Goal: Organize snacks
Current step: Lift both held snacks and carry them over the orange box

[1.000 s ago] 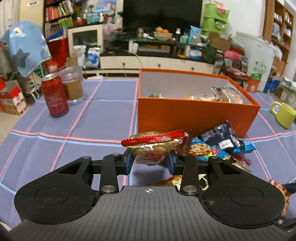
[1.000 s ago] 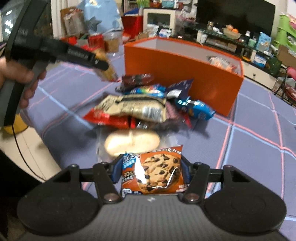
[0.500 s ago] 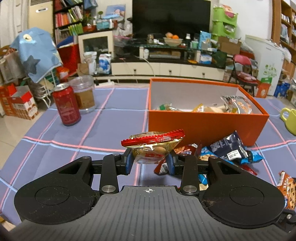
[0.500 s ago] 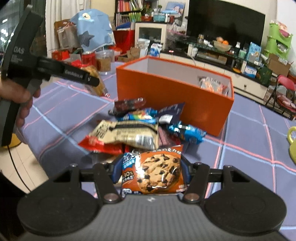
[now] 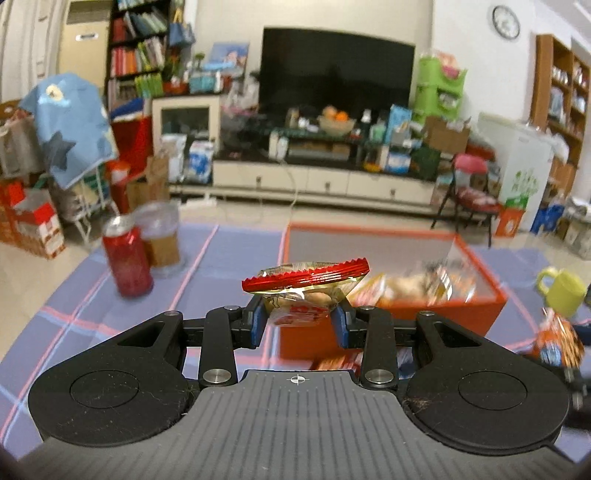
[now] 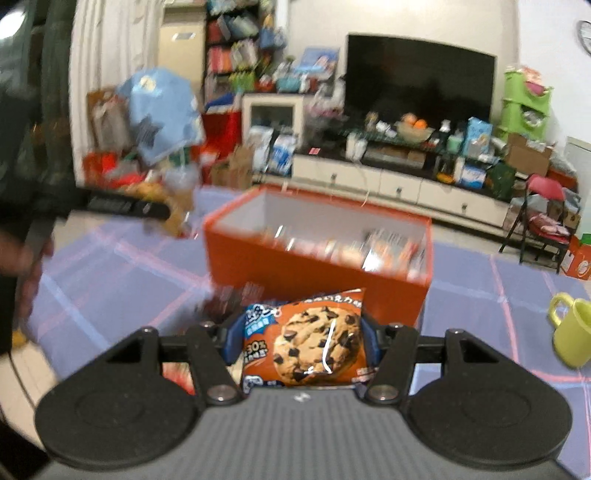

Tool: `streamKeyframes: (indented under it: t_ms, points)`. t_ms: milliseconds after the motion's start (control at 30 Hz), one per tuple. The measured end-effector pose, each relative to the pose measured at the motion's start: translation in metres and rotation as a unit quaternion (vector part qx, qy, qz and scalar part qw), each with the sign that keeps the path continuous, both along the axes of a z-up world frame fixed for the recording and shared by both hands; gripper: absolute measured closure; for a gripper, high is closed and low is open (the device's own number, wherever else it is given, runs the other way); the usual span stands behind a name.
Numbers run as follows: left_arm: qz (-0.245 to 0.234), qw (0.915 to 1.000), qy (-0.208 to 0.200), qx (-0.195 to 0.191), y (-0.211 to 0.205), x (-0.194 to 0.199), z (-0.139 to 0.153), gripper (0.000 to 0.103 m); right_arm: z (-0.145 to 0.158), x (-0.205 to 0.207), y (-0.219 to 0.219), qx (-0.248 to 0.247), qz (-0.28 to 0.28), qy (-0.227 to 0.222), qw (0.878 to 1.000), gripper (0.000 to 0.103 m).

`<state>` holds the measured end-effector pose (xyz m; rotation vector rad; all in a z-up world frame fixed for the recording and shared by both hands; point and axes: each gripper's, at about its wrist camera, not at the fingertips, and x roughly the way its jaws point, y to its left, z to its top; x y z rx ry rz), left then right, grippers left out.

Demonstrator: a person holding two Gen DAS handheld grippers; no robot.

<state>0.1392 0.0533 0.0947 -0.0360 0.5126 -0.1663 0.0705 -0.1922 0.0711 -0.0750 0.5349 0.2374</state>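
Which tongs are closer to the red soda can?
Left. The left tongs, holding a red-edged gold snack packet, hover just right of the red soda can. The right tongs sit beyond them, past the orange cardboard box.

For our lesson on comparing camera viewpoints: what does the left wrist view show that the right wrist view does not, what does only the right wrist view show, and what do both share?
Only the left wrist view: the left gripper shut on a gold snack packet with a red crimped edge, a red drinks can beside a clear plastic jar, and a wall clock.

Only the right wrist view: the right gripper shut on a chocolate chip cookie packet, and a person's hand at the left edge.

Both: the orange box holding snacks, the yellow-green mug, the television and the purple checked tablecloth.
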Motion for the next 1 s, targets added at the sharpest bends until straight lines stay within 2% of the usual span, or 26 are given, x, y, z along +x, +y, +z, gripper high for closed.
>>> streamKeyframes:
  t_ms: [100, 233, 367, 500, 667, 1000]
  points:
    - [-0.009, 0.9999, -0.010, 0.002, -0.016, 0.024, 0.011, 0.097, 0.024, 0.032, -0.009, 0.029, -0.018, -0.023, 0.999, 0.042]
    - [-0.009, 0.9999, 0.009, 0.005, -0.039, 0.070, 0.003, 0.097, 0.040, 0.090, -0.008, 0.052, -0.032, -0.040, 0.997, 0.041]
    - [0.000, 0.9993, 0.037, 0.010, -0.050, 0.110, -0.017, 0.097, 0.031, 0.131, -0.004, 0.056, -0.048, -0.035, 0.997, 0.042]
    - [0.004, 0.9989, 0.041, 0.022, -0.057, 0.128, -0.027, 0.097, 0.023, 0.159, -0.003, 0.042, -0.056, -0.032, 0.997, 0.042]
    - [0.013, 0.9982, 0.046, 0.035, -0.059, 0.141, -0.036, 0.097, 0.016, 0.175, 0.003, 0.042, -0.051, -0.023, 0.998, 0.042]
    - [0.016, 0.9975, 0.051, 0.045, -0.067, 0.146, -0.045, 0.097, 0.003, 0.181, 0.014, 0.019, -0.061, 0.030, 0.998, 0.041]
